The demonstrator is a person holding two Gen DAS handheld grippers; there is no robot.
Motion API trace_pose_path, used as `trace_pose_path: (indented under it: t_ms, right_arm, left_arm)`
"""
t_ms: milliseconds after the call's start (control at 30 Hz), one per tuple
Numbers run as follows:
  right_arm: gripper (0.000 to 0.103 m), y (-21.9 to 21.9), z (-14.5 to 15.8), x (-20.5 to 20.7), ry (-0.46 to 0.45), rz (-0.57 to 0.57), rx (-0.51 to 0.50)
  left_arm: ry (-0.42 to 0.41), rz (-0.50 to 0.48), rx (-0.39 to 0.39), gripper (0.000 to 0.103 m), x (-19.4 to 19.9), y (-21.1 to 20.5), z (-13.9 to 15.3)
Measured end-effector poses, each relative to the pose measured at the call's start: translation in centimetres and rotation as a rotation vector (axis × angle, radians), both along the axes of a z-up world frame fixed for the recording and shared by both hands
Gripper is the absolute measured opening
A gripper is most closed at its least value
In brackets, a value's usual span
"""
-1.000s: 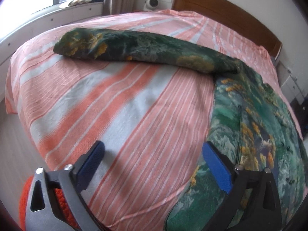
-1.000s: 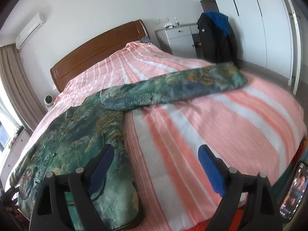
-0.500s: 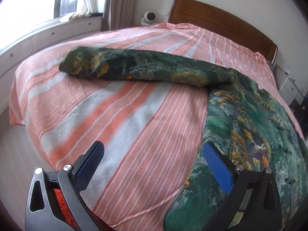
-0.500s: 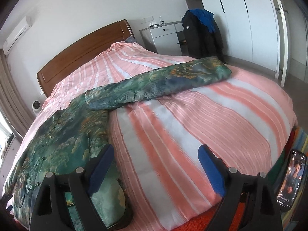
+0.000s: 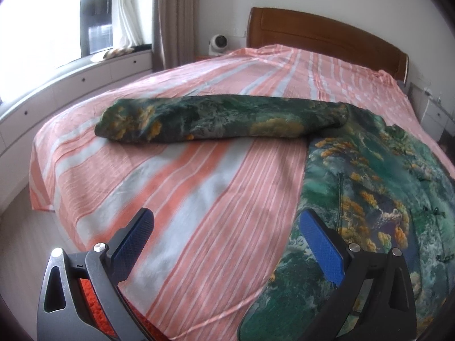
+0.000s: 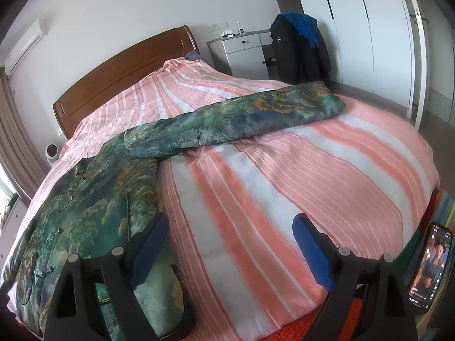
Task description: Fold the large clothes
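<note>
— Jacket (image 5: 378, 187), green with a yellow pattern, spread flat on the striped pink bedsheet (image 5: 199, 199), seen from the left wrist. One sleeve (image 5: 221, 119) stretched out sideways across the bed, toward the window (image 5: 42, 20).
— And the left gripper (image 5: 224, 227)?
— Spread wide, holding nothing. Right blue pad (image 5: 321, 244) over the jacket's edge, left pad (image 5: 133, 236) over bare sheet; touching or hovering, cannot tell. Wooden headboard (image 5: 327, 34) at the far end.
— Right wrist view?
— Same jacket (image 6: 85, 213) lying along the left of the bed, other sleeve (image 6: 236, 119) stretched out across the bedsheet (image 6: 312, 184) toward the dark coat (image 6: 298, 51) hung by the white cabinet (image 6: 244, 54).
— Right gripper (image 6: 230, 233)?
— Wide apart too, gripping nothing. Left pad (image 6: 150, 244) over the jacket's hem, right pad (image 6: 310, 250) over the sheet. Phone (image 6: 430, 267) with a lit screen propped at the lower right, beside the bed.
</note>
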State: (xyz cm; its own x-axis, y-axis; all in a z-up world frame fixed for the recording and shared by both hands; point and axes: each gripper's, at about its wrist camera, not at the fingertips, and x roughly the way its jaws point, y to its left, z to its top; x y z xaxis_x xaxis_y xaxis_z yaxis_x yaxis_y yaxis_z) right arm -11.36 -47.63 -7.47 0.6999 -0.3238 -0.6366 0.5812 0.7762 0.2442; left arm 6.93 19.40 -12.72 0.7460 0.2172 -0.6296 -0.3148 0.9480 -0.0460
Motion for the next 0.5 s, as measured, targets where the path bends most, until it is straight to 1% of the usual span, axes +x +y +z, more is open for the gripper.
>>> trace_pose_path:
  t_ms: [167, 300, 500]
  right_arm:
    - [0.088, -0.02, -0.13, -0.03, -0.007, 0.006, 0.017]
    - [0.088, -0.01, -0.23, 0.04, -0.011, 0.014, 0.026]
    - [0.088, -0.1, -0.5, 0.28, -0.018, 0.037, 0.055]
  left_arm:
    - [0.001, -0.008, 0.02, 0.102, 0.08, -0.39, 0.04]
    - [-0.014, -0.009, 0.031, 0.102, -0.1, -0.46, 0.25]
    - [-0.005, 0.0, 0.028, 0.102, 0.05, -0.33, 0.13]
